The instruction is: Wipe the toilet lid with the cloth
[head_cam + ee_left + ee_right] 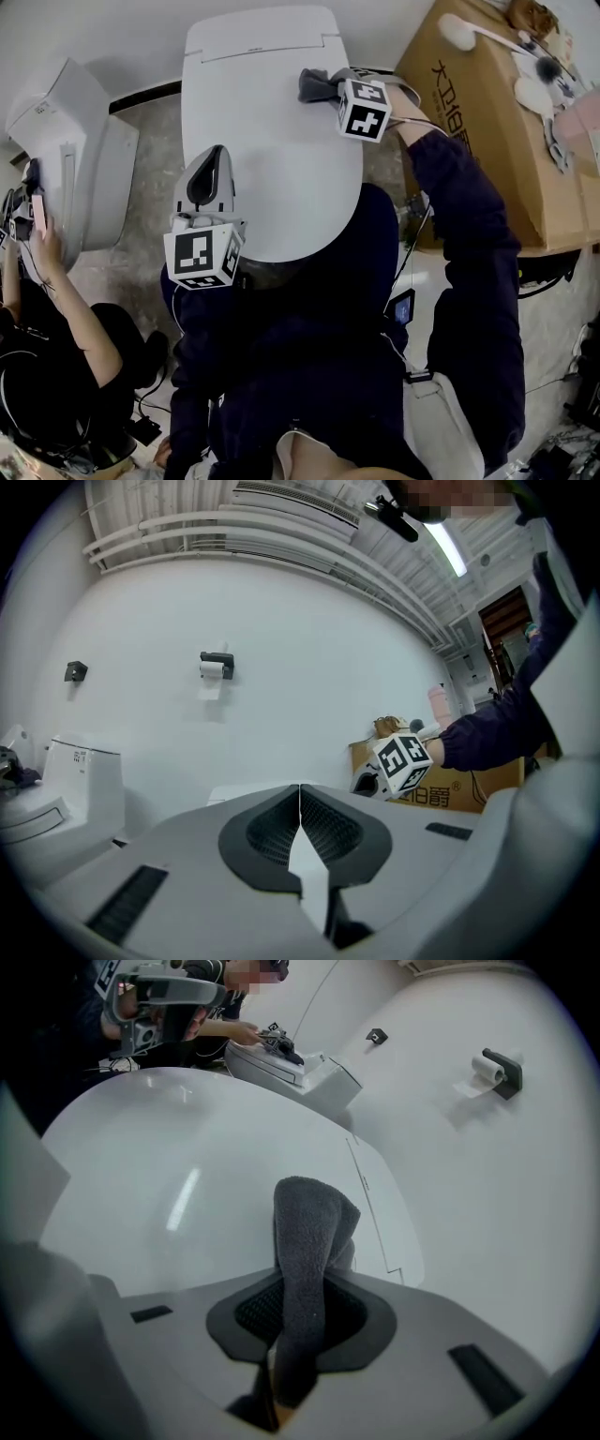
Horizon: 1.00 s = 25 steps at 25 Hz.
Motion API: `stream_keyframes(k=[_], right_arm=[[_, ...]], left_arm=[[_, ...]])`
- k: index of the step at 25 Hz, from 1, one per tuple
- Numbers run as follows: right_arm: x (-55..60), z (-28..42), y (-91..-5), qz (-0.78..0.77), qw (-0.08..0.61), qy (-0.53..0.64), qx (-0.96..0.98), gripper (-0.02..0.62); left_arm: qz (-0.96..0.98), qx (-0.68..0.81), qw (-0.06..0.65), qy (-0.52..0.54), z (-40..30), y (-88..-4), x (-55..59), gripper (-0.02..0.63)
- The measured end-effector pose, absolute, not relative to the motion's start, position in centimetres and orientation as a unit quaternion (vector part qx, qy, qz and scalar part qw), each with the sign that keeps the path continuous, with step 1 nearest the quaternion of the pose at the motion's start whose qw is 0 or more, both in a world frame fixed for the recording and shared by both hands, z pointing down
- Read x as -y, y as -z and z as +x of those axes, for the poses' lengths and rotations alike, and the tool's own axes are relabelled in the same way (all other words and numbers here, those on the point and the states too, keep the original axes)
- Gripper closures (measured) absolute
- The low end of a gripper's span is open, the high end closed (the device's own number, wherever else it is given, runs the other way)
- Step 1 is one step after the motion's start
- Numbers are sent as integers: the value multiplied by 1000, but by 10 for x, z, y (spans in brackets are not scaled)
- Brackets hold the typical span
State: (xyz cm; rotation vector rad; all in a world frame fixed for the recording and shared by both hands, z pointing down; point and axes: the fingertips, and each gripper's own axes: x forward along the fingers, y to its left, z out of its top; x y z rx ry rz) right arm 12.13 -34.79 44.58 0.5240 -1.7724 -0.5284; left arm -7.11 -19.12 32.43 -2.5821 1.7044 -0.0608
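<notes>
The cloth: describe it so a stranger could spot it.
Find the closed white toilet lid in the middle. At its far right edge, the right tool pinches the cloth. It's the only dark grey, fuzzy thing on that smooth white surface.

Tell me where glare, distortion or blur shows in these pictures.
Right gripper view: a streak of glare on the toilet lid, dark rounded corners, the cloth sharp. Left gripper view: pipes look bent, the ceiling lamp glares. Head view: even light.

Right hand-held gripper (330, 86) holding cloth (312, 84) on toilet lid (272, 169), left hand-held gripper (214, 161) above lid
</notes>
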Motion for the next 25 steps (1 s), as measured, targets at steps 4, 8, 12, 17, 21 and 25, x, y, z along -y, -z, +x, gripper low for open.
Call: stream_keyframes(k=[4, 8, 12, 17, 21, 25], right_arm=[[304, 123, -448, 212, 574, 223, 759, 517], [254, 123, -452, 195, 573, 211, 768, 517], [208, 123, -455, 174, 577, 206, 771, 517], [156, 124, -459, 141, 583, 193, 777, 517], [128, 126, -462, 114, 587, 176, 782, 516], [118, 127, -462, 67, 593, 148, 789, 515]], left_arm=[[-840, -542, 24, 14, -66, -323, 190, 591], [-844, -535, 25, 12, -63, -322, 188, 591], [-847, -530, 25, 9, -61, -322, 188, 591], [-851, -524, 24, 5, -55, -320, 190, 591], [-855, -518, 23, 5, -48, -320, 191, 591], [-856, -516, 24, 7, -45, -321, 191, 591]])
